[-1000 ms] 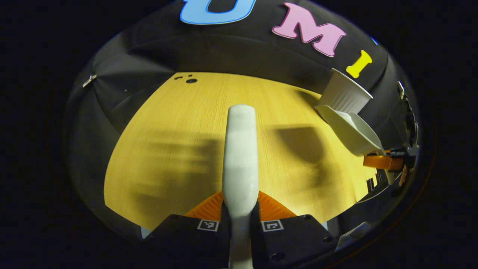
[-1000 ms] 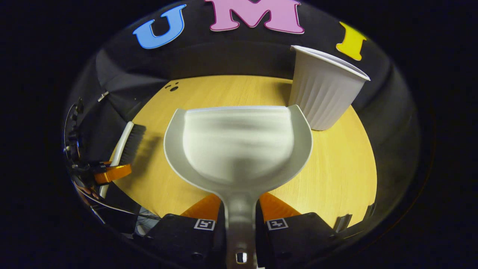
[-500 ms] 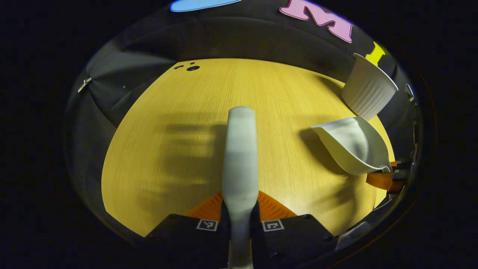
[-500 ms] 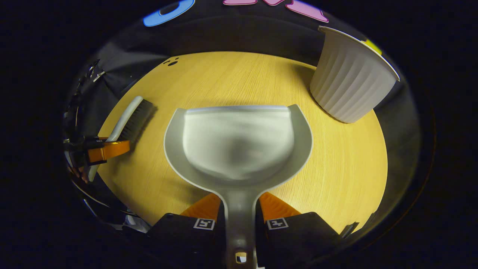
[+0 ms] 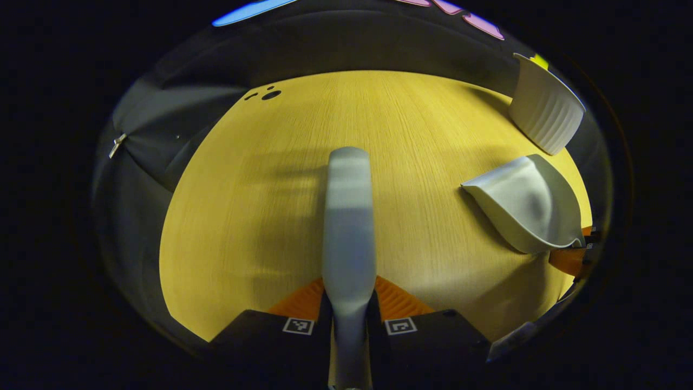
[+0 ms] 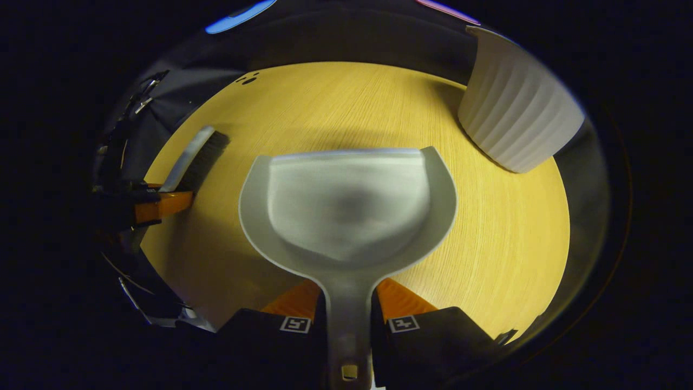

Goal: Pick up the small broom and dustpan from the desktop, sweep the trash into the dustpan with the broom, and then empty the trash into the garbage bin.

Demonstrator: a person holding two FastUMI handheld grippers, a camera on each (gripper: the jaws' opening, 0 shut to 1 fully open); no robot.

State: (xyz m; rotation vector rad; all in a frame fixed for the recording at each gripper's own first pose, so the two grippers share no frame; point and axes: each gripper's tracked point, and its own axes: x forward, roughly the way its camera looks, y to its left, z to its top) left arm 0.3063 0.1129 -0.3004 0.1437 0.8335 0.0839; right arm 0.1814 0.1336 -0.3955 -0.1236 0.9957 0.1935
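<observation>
The small white-handled broom (image 5: 349,216) is clamped by its handle between both fingers of the left gripper (image 5: 349,309); the broom is seen from above in the left gripper view, extending forward over the yellow wood-grain desk (image 5: 260,216); its dark bristles are seen in the right gripper view, near the desk's left edge, where the broom (image 6: 192,154) is held low over the surface; contact with the desk cannot be determined.

The light grey plastic dustpan (image 6: 346,211) is clamped by its handle between both fingers of the right gripper (image 6: 349,325); its open mouth is directed away from the gripper, toward the far edge of the desk; in the left gripper view the dustpan (image 5: 528,208) is located near the desk's right edge.

The white ribbed garbage bin (image 6: 514,127) is positioned at the far right corner of the desk, beyond the dustpan and apart from it; it is seen likewise in the left gripper view (image 5: 544,116).
</observation>
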